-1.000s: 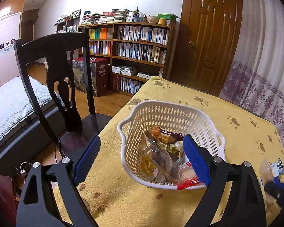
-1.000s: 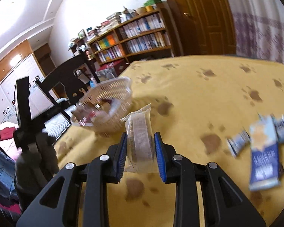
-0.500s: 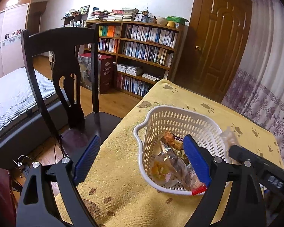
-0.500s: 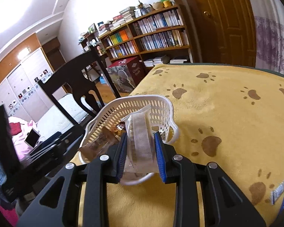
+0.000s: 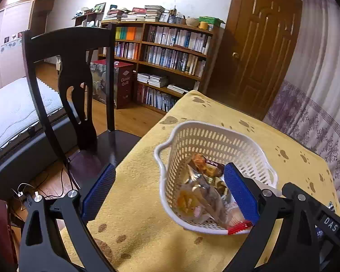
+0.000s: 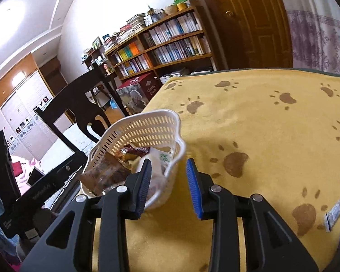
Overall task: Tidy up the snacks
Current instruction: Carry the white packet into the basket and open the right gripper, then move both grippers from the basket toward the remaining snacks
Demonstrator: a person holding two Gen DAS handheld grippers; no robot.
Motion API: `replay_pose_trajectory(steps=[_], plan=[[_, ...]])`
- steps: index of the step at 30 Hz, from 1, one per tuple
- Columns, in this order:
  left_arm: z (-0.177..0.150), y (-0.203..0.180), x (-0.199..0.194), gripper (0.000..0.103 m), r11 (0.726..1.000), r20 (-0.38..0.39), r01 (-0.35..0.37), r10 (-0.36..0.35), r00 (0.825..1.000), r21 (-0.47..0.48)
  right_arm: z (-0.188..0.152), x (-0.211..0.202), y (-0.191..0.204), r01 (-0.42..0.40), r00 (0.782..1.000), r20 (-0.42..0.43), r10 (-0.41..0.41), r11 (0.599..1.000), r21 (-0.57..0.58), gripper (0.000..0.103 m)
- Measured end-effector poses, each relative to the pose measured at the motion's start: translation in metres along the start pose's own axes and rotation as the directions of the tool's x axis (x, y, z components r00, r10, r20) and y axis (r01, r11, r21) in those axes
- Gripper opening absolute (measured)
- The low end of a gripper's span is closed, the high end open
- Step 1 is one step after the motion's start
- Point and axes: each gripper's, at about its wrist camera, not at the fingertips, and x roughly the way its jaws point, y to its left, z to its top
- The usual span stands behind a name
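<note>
**Both jaws open, snacks in basket**

Jaws: right gripper (image 6: 168, 182) spread wide and empty, its left blue pad over the near rim of the basket (image 6: 147, 127), its right pad outside it above the yellow cloth. Left gripper (image 5: 170, 192) also spread wide and empty, its right pad over the basket's inside, its left pad over the table edge beside the chair.

Basket: white, perforated plastic, upright on the table (image 6: 272, 122) near the table's left edge, close to the far left corner.

Contents: several wrapped snacks (image 5: 200, 198) heaped inside, among them a brown packet (image 5: 207, 165) leaning on the far side, a clear wrapper with orange print and a red-edged packet (image 5: 239, 227) at the near rim. In the right wrist view a pale clear bag (image 6: 156, 163) lies just inside the near wall, between the pad and the rim.

Loose items: blue and white packets (image 6: 335, 210) on the cloth near the table's right edge, well apart from the basket.

Surroundings: dark wooden chair (image 5: 74, 83) drawn up at the table's left edge; bookcase (image 5: 167, 54) and brown door (image 5: 263, 45) beyond.
</note>
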Motion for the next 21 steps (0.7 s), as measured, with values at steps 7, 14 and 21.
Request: replay_pose_trajectory(steps=[7,14,21], plan=[[-0.002,-0.007,-0.002,0.098,1.000,0.002,0.010,-0.010,1.000,0.021,-0.012,-0.008,-0.007,0.031,1.000,0.001,-0.031,1.000,0.006,0.033],[-0.003,-0.011,-0.003,0.098,0.999,0.007,0.015,-0.015,1.000,0.028,-0.026,-0.014,-0.017,0.037,0.999,-0.021,-0.037,0.999,0.032,0.034],[-0.006,-0.018,-0.009,0.099,0.999,0.014,0.030,-0.030,0.999,0.040,-0.037,-0.024,-0.031,0.060,0.998,-0.027,-0.058,0.996,0.059,0.034]])
